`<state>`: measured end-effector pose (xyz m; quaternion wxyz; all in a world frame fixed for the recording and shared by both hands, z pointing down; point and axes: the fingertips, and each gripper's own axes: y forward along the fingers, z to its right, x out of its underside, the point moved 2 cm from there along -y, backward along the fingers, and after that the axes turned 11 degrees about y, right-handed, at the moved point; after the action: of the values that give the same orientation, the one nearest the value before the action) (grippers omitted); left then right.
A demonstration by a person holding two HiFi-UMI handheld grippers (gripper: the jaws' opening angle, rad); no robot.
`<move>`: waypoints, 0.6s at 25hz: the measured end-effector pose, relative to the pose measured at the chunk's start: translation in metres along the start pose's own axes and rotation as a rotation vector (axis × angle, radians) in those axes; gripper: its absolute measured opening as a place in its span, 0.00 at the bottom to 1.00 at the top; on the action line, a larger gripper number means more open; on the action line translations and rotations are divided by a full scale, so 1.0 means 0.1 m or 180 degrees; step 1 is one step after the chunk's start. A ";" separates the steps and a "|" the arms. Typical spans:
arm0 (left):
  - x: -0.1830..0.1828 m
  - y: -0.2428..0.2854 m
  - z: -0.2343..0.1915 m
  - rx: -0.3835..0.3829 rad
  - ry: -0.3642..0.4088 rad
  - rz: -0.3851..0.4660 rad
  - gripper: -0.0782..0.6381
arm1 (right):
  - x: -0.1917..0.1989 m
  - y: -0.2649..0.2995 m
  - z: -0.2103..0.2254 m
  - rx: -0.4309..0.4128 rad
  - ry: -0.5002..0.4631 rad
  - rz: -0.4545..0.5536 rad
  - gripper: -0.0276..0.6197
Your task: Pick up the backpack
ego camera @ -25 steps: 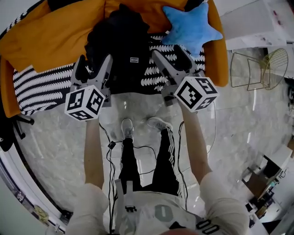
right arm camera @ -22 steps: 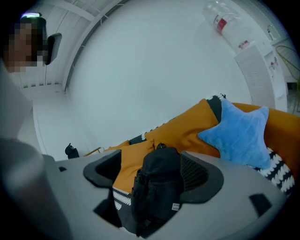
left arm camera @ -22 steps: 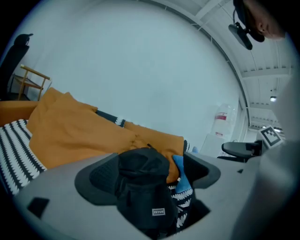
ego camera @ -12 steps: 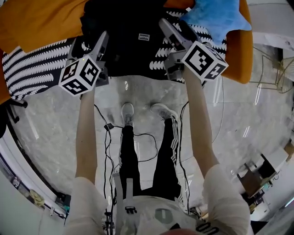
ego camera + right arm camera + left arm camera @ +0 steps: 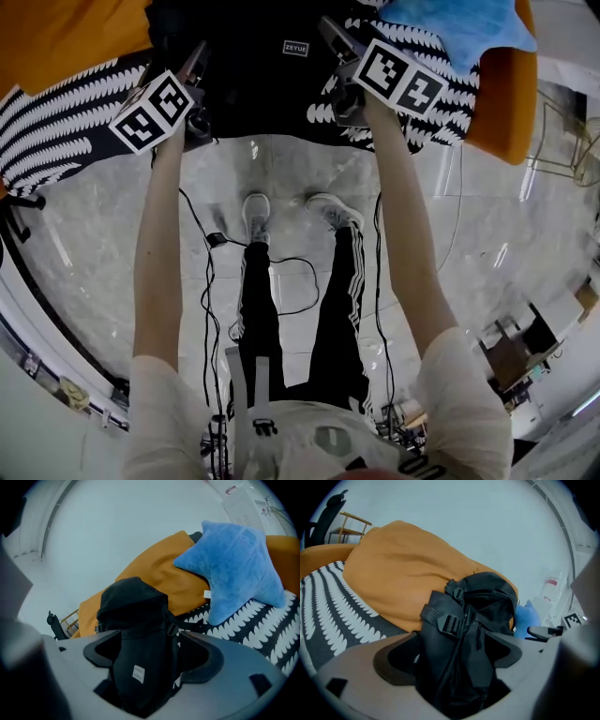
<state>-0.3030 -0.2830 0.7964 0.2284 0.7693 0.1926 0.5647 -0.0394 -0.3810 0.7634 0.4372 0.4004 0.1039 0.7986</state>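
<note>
Left gripper [image 5: 454,651], right gripper [image 5: 153,653] — jaws wide, backpack [image 5: 263,77] between each (unpinched), on striped cushion [image 5: 64,124].

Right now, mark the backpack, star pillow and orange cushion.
backpack [image 5: 140,644]: right gripper view, front panel above the white label.
star pillow [image 5: 234,569]: right gripper view, centre of the star.
orange cushion [image 5: 403,569]: left gripper view, middle of its broad face.
</note>
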 end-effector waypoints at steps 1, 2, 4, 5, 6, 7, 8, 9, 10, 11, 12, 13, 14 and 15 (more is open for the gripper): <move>0.04 0.03 -0.02 -0.0004 -0.0014 -0.0025 0.72 | 0.05 0.05 0.07 0.0025 0.0086 -0.0032 0.64; 0.07 0.06 -0.05 -0.0014 -0.0018 -0.0042 0.71 | 0.11 0.11 0.15 0.0043 0.0188 -0.0069 0.64; 0.13 0.12 -0.11 -0.0038 -0.0020 -0.0084 0.71 | 0.21 0.19 0.26 0.0070 0.0339 -0.0152 0.64; 0.16 0.14 -0.12 -0.0031 -0.0024 -0.0120 0.71 | 0.24 0.22 0.30 0.0078 0.0374 -0.0192 0.64; 0.19 0.18 -0.12 -0.0002 -0.0023 -0.0176 0.71 | 0.27 0.25 0.32 0.0082 0.0391 -0.0228 0.64; 0.24 0.22 -0.12 0.0049 -0.0011 -0.0260 0.71 | 0.29 0.28 0.34 0.0087 0.0397 -0.0258 0.64; 0.29 0.26 -0.10 0.0108 0.0020 -0.0371 0.71 | 0.31 0.31 0.35 0.0095 0.0400 -0.0282 0.64; 0.36 0.30 -0.08 0.0159 0.0073 -0.0495 0.71 | 0.32 0.33 0.36 0.0108 0.0402 -0.0295 0.64; 0.42 0.34 -0.06 0.0194 0.0145 -0.0612 0.71 | 0.33 0.35 0.38 0.0134 0.0397 -0.0297 0.63; 0.47 0.36 -0.04 0.0214 0.0213 -0.0697 0.71 | 0.34 0.36 0.40 0.0165 0.0382 -0.0299 0.57; 0.50 0.37 -0.02 0.0218 0.0252 -0.0736 0.70 | 0.36 0.36 0.41 0.0185 0.0365 -0.0319 0.53; 0.51 0.38 -0.02 0.0216 0.0252 -0.0734 0.70 | 0.39 0.37 0.41 0.0185 0.0354 -0.0352 0.51; 0.51 0.37 -0.02 0.0215 0.0220 -0.0714 0.70 | 0.41 0.38 0.40 0.0169 0.0352 -0.0388 0.51; 0.50 0.37 -0.02 0.0216 0.0176 -0.0693 0.69 | 0.43 0.38 0.39 0.0148 0.0356 -0.0418 0.51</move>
<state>-0.2889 -0.2849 0.8570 0.2568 0.7352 0.3003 0.5507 -0.0473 -0.3771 0.8324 0.4728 0.3575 0.1728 0.7866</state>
